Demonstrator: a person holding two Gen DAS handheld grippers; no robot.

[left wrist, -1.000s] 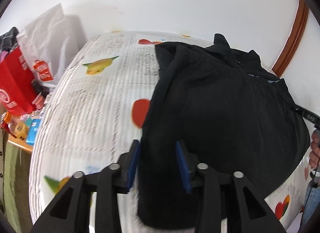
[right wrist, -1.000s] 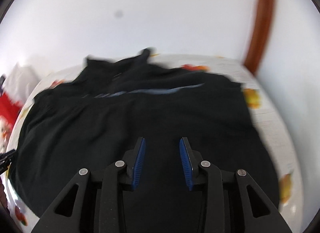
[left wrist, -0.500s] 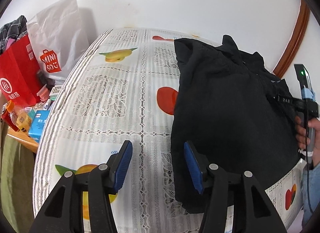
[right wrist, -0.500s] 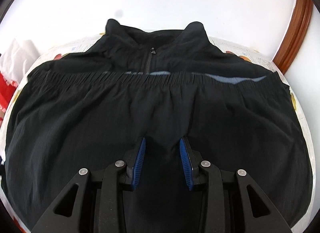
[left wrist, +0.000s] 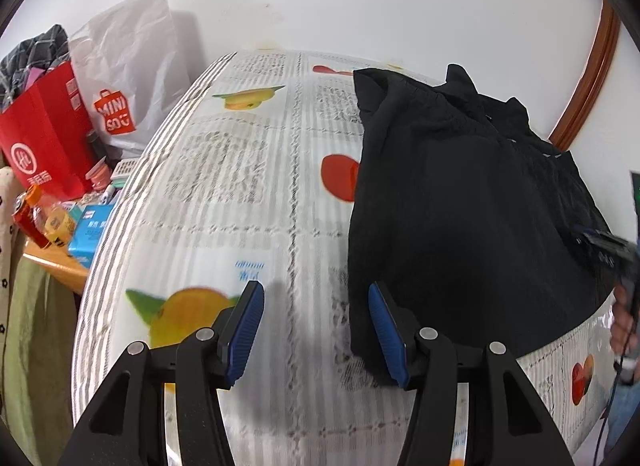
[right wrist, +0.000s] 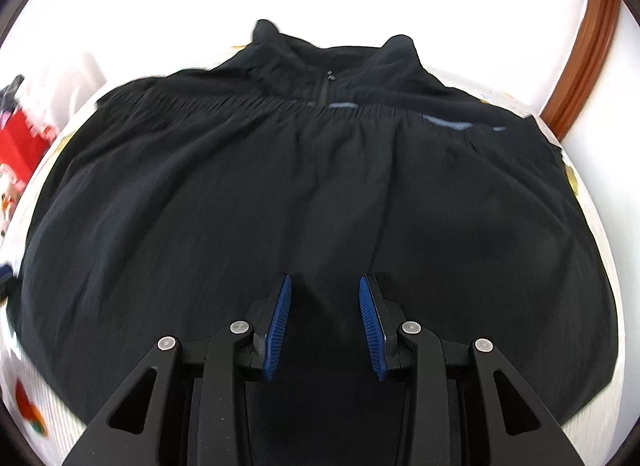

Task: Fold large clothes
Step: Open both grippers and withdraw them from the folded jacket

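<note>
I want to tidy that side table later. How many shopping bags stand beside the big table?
2, both left of the table in the left wrist view: a red paper bag and a white Miniso bag behind it. Clutter may hide others.

Red paper bag point(left wrist: 44, 137), white Miniso bag point(left wrist: 128, 77), fruit-print tablecloth point(left wrist: 224, 193).

Matt, finely crinkled black cloth is seen in the jacket point(right wrist: 320, 185) beyond the fingers point(right wrist: 280, 322), which are padded with ribbed blue rubber; the tablecloth point(left wrist: 224, 193) shows lace-patterned glossy plastic.
</note>
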